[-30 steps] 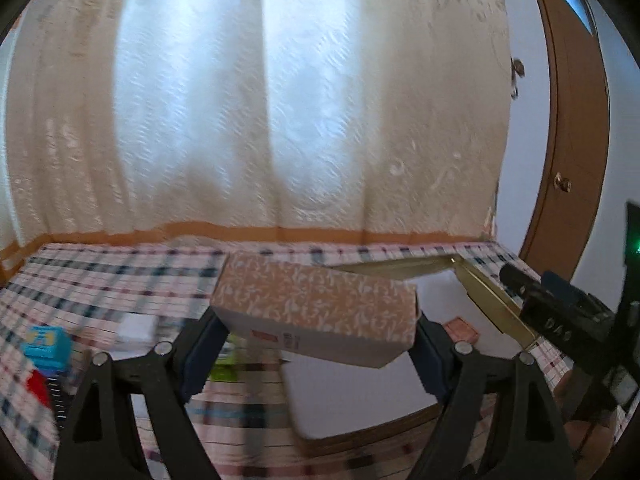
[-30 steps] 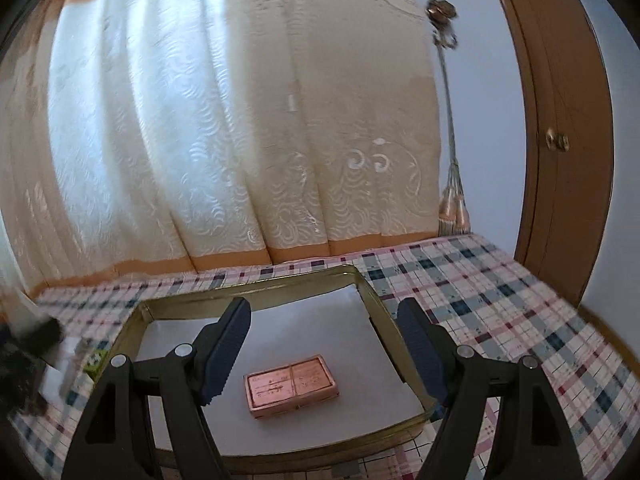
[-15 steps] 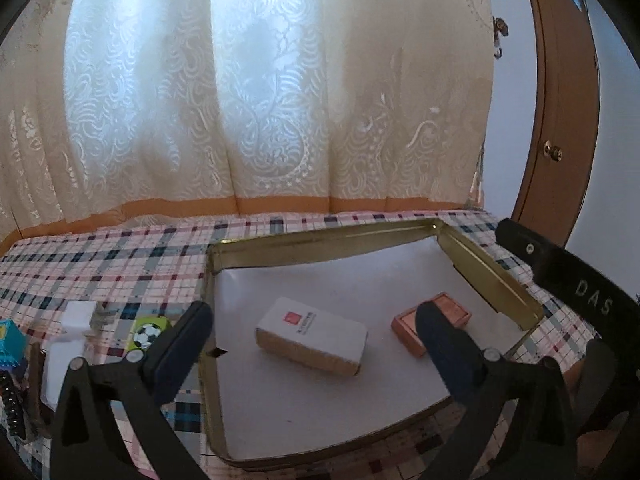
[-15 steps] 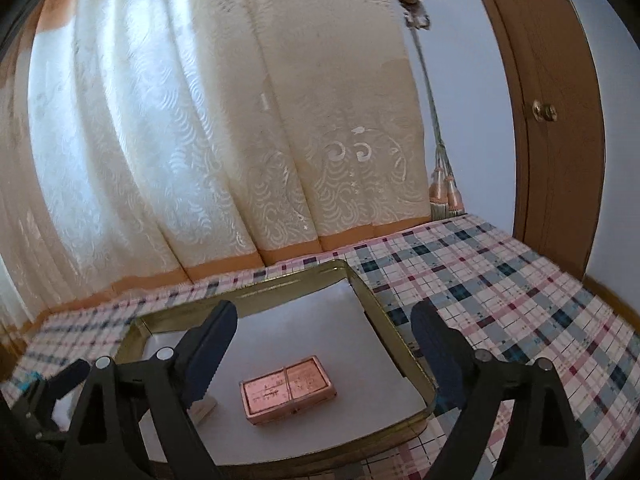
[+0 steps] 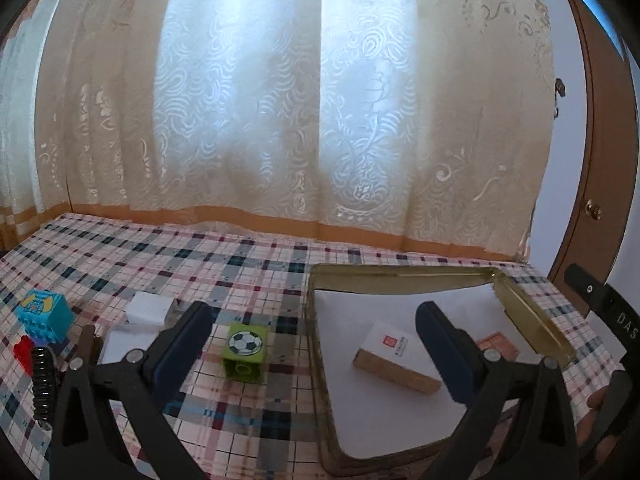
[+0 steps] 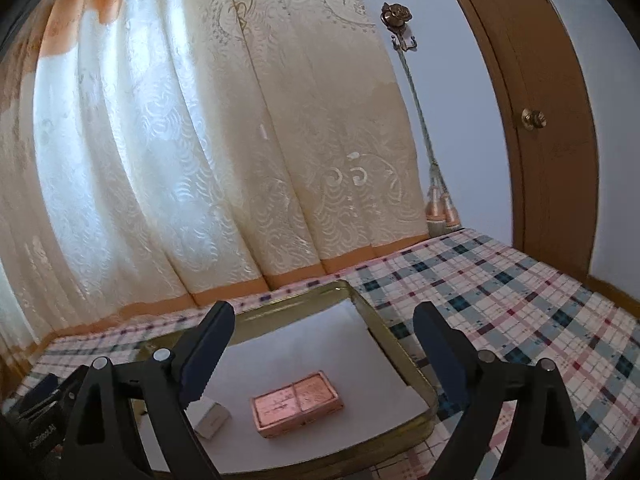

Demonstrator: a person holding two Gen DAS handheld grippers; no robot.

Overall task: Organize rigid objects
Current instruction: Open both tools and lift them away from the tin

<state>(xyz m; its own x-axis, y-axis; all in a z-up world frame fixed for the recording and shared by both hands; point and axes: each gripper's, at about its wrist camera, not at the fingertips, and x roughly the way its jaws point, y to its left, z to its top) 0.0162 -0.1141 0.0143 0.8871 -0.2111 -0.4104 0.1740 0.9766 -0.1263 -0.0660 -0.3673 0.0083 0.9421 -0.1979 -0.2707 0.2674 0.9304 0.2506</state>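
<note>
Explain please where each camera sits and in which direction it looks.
Left wrist: on the left gripper, facing the curtain across the plaid tablecloth; shows its open black fingers, a green football block, and the right gripper's edge.
Right wrist: on the right gripper, over the gold-rimmed tray; open fingers show.
Shared: tray, copper-pink flat box, white-topped cardboard box.

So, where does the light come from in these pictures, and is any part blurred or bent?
Left wrist view: daylight glows through the curtain, whitest at its centre; the gold tin edges bow. Right wrist view: same backlight, and the door frame curves strongly from the fisheye; the checked tablecloth looks slightly soft.
</note>
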